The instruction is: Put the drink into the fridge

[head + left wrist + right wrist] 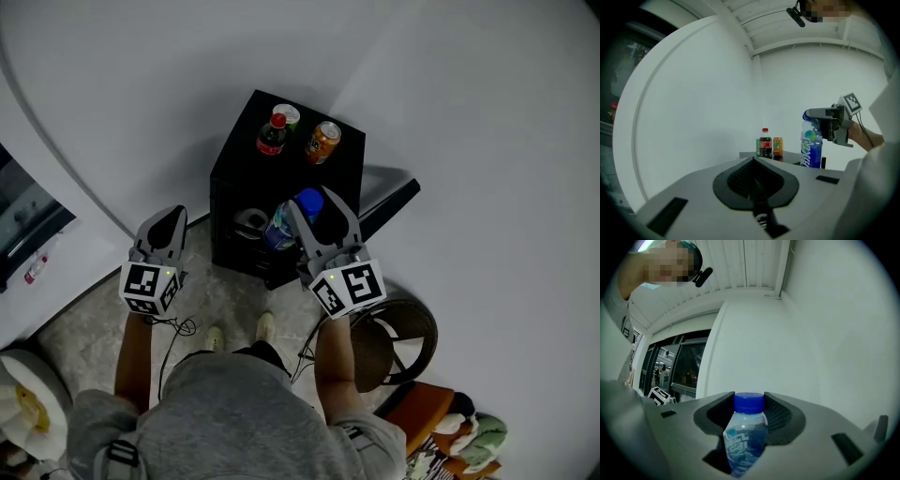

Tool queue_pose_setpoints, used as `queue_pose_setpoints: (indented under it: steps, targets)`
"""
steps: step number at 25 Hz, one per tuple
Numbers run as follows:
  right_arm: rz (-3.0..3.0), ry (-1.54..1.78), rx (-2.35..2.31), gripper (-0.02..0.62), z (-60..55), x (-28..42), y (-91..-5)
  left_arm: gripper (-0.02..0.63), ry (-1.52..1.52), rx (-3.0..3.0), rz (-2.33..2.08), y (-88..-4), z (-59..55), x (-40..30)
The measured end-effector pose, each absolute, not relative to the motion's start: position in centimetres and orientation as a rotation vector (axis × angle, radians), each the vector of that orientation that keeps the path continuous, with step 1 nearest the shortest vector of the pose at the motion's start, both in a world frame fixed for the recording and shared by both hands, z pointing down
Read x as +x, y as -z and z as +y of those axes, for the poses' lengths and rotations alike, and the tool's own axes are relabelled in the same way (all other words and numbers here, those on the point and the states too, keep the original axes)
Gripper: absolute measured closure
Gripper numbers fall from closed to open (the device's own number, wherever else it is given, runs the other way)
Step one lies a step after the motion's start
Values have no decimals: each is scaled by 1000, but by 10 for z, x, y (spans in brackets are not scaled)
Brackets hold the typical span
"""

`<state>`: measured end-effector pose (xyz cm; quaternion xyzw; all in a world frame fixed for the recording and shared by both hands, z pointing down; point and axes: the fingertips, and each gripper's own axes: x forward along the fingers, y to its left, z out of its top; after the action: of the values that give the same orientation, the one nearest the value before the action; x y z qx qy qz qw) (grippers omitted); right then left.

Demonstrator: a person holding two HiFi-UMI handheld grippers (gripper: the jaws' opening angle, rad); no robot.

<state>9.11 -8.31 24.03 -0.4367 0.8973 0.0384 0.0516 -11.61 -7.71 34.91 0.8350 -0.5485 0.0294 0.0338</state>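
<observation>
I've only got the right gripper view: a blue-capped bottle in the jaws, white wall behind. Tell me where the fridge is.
Observer: The small black fridge sits right ahead of the bottle, and its door appears to hang open to the right.
Operator: List what's on top.
Observer: A red-capped cola bottle, an orange can and a green can.
Operator: Report the left gripper.
Observer: The left gripper is shut and empty, left of the fridge.

Blue-capped bottle (284, 225) upright in right claw (311, 202), before open black fridge (246, 167).
</observation>
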Motion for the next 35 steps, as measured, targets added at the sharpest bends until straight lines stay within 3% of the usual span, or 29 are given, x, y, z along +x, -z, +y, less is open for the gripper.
queue_pose_setpoints:
  steps: [16, 35]
  targets:
    - [2771, -17, -1389, 388, -72, 67, -373, 601, -210, 2561, -1538, -419, -88, -116]
    - [2849, -66, -1254, 388, -171, 50, -544, 602, -258, 2465, -1676, -564, -124, -139]
